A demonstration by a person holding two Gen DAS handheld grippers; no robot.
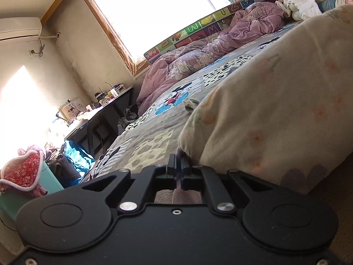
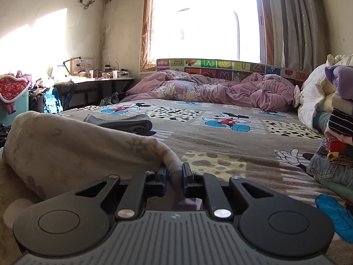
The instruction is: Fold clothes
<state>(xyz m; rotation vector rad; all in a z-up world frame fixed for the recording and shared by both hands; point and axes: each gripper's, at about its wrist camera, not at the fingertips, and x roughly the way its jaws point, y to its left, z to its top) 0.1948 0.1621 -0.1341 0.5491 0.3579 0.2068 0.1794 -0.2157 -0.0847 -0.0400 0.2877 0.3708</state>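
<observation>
L gripper [image 1: 179, 162] and R gripper [image 2: 175, 172]: fingers pinch hems of cream garment [image 2: 72, 145] on bed [image 2: 220, 152]; grey sock [image 2: 123, 122] far left.

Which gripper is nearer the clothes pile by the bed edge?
Right. The right gripper has the clothes pile just to its right; the left gripper sits across the cream garment.

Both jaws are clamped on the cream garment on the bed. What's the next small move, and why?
Probably carry both corners forward together and lay them down to make the fold. The left gripper and right gripper each pinch an edge of the cream garment, which arches up off the cartoon bedspread instead of lying flat. Open bedspread lies ahead, short of the grey folded item.
</observation>
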